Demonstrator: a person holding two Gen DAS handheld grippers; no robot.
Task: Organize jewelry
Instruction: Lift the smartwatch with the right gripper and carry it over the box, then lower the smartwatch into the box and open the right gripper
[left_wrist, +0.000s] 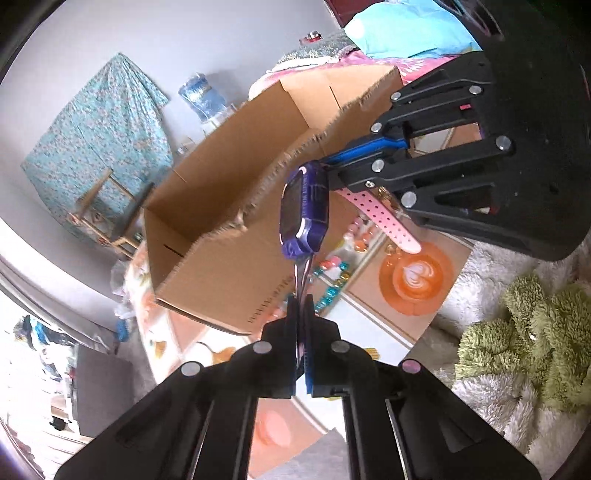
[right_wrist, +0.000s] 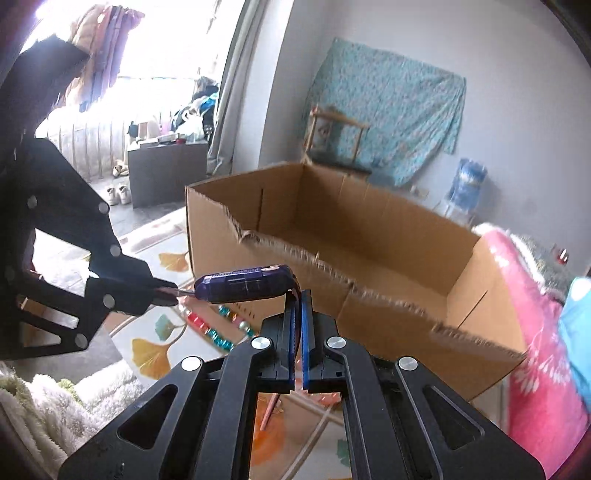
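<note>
- Now your left tongs clench one strap of the watch.
- Your right tongs clench its other strap.
- It hangs before the box, above beads.

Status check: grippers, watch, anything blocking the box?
Left hand-held gripper shut on one strap. Right hand-held gripper shut on other strap. Purple watch held up between both, near open cardboard box. Nothing in the way.
</note>
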